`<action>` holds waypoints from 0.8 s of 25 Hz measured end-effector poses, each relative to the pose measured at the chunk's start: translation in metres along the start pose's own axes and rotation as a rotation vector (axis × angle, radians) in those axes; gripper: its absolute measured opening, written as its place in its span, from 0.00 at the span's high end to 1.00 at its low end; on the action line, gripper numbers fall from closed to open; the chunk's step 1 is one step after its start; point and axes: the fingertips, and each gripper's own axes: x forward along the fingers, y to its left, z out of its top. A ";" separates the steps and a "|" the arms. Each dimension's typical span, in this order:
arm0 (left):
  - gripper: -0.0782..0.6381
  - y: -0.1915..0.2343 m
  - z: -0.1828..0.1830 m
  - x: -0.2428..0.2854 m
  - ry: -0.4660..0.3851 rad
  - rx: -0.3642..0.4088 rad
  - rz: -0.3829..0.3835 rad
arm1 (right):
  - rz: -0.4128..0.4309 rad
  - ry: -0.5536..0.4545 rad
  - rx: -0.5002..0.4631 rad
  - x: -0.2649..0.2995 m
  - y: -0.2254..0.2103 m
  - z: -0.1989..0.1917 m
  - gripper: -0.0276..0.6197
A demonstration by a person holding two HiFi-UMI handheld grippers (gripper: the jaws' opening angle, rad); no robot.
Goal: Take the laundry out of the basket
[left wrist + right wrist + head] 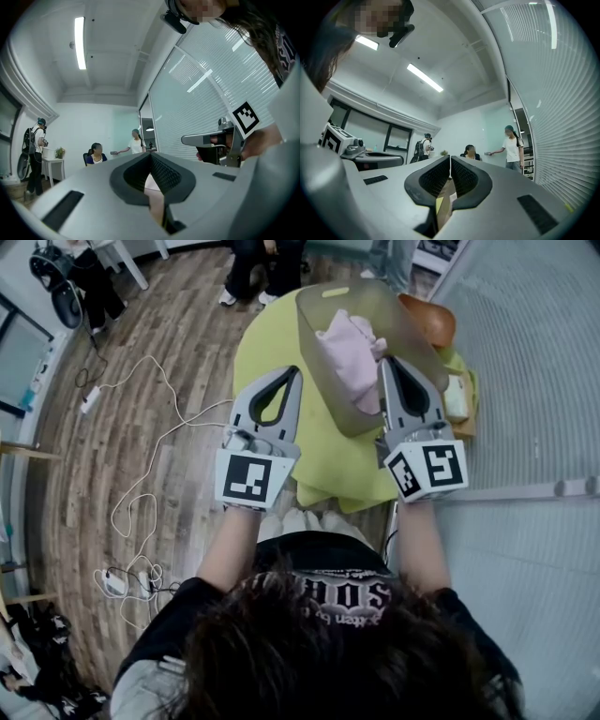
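We have both claws pinched together and empty, left gripper (293, 373) and right gripper (385, 363) side by side. Just ahead between their tips sits the translucent grey plastic basket (317, 334) (on a round lime-green table (267, 348)), crumpled pink laundry (349, 351) inside it.

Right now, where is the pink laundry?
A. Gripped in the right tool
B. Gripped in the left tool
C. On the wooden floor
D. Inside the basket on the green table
D: the pink laundry lies inside the basket on the green table, while the left tool and the right tool are both shut and hold nothing.
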 end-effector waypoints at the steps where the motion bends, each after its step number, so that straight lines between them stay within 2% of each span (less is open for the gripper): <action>1: 0.89 0.002 -0.001 0.004 0.000 0.001 0.000 | 0.002 0.000 -0.003 0.004 -0.003 0.000 0.91; 13: 0.89 0.027 -0.009 0.034 0.014 0.004 0.021 | 0.002 0.016 0.004 0.040 -0.030 -0.016 0.91; 20: 0.89 0.049 -0.010 0.057 0.009 -0.011 -0.029 | -0.034 0.058 -0.003 0.064 -0.037 -0.026 0.91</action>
